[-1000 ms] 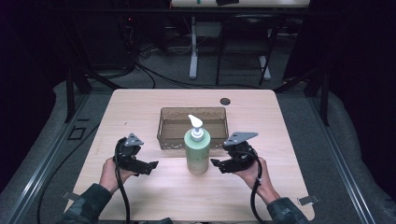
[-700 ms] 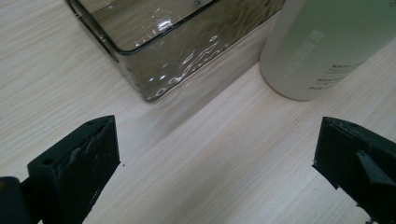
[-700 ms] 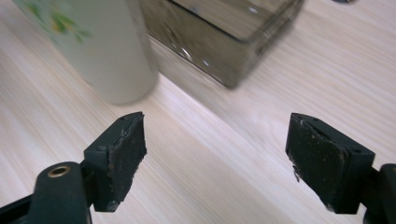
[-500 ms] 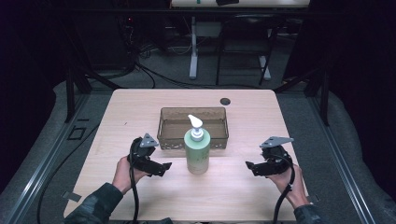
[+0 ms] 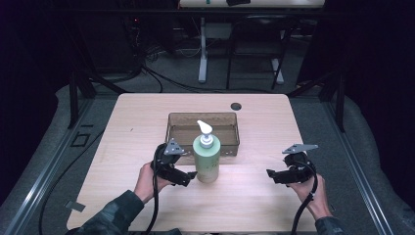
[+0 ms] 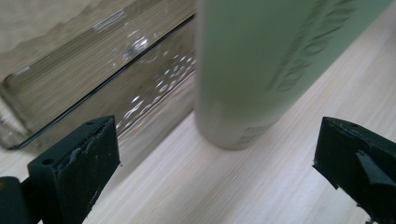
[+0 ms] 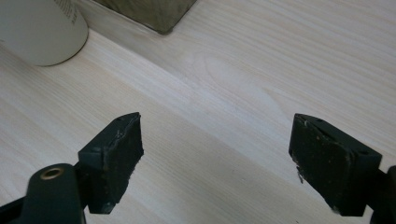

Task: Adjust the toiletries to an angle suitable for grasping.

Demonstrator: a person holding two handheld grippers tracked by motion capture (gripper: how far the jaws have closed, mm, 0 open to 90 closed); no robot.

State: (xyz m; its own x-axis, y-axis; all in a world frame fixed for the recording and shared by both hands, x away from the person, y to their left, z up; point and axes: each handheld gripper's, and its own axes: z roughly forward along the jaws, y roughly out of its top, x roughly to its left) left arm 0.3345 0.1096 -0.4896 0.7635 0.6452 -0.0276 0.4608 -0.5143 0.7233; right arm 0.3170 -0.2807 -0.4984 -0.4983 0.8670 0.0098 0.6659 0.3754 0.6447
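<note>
A pale green pump bottle (image 5: 206, 159) with a white pump head stands upright on the wooden table (image 5: 142, 117), just in front of a clear brownish tray (image 5: 203, 116). My left gripper (image 5: 189, 177) lies close to the bottle's left side near its base. In the left gripper view the bottle (image 6: 261, 60) rises just beyond my left gripper (image 6: 215, 158), whose jaws stand wide apart and do not touch it. My right gripper (image 5: 270, 175) is well off to the bottle's right. Its jaws have just been opening and hold nothing, with bare wood between them (image 7: 217, 154).
The tray (image 6: 93, 79) wall runs just behind the bottle; its corner (image 7: 149, 11) and the bottle (image 7: 42, 28) show far off in the right gripper view. A small dark disc (image 5: 236, 105) lies near the table's far edge. Cables trail from both grippers.
My left gripper has slid right, up to the bottle. My right gripper has moved right, away from the bottle, and its jaws have opened.
</note>
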